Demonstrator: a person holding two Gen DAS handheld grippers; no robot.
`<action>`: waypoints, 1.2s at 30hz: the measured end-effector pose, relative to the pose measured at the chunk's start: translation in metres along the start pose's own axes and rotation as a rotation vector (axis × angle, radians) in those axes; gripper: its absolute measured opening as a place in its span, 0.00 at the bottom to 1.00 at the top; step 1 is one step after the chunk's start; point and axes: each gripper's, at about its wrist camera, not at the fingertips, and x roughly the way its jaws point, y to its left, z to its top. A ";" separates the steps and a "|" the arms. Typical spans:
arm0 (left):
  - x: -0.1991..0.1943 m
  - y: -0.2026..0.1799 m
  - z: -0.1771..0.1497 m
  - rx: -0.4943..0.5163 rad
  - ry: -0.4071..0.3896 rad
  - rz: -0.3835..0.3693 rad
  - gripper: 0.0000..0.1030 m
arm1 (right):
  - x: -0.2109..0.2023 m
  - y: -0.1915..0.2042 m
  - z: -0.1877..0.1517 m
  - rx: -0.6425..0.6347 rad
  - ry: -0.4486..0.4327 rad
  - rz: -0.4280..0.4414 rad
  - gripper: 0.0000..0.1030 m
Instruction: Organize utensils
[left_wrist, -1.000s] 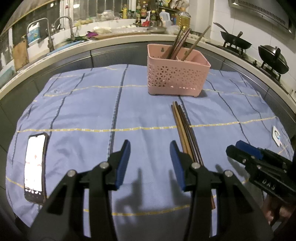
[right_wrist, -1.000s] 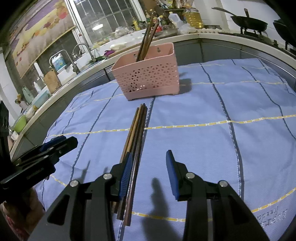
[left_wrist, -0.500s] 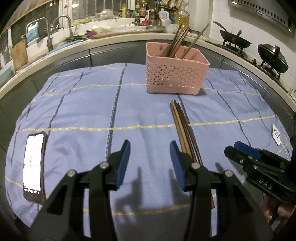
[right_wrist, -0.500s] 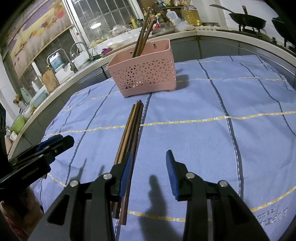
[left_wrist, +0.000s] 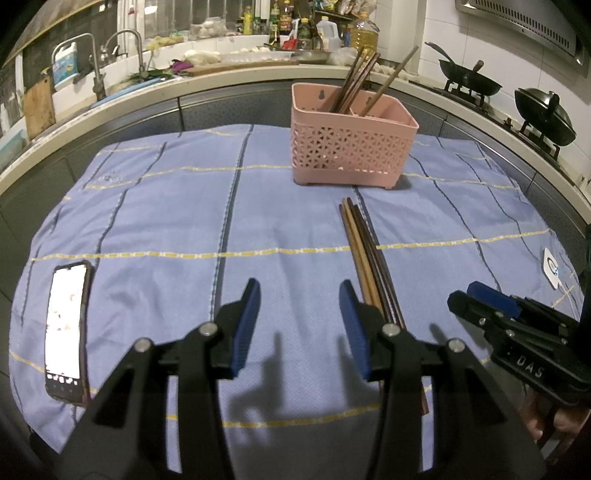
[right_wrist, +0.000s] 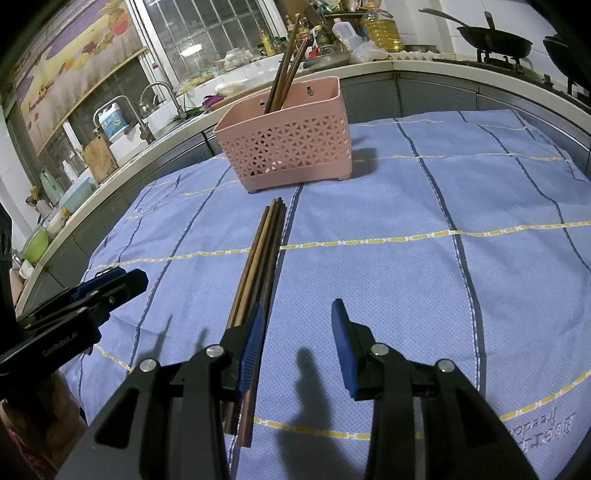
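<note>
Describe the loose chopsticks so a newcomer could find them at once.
Start at the blue cloth covering the table, then find the pink basket at its far side. The loose chopsticks lie flat in a bundle just in front of it, unlike the ones standing upright inside.

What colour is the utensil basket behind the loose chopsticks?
Pink, with a lattice of small cut-outs in its walls: basket. Clearest in the right wrist view.

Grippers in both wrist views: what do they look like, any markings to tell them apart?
Both are black two-finger tools with blue ribbed pads and silver pivot rivets. The left gripper carries white "GenRobot.AI" lettering on its side, seen in the right wrist view. The right gripper shows "DAS" on its body. No cables or sleeves visible.
</note>
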 end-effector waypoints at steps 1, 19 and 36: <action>0.000 0.000 0.000 0.000 0.000 0.000 0.41 | 0.000 0.000 0.000 0.001 0.000 -0.001 0.37; 0.001 -0.003 -0.003 0.002 0.001 -0.005 0.41 | -0.001 -0.001 -0.001 0.006 -0.002 -0.005 0.37; 0.006 -0.006 -0.010 -0.003 0.053 -0.075 0.41 | 0.021 0.033 -0.016 -0.170 0.073 -0.022 0.36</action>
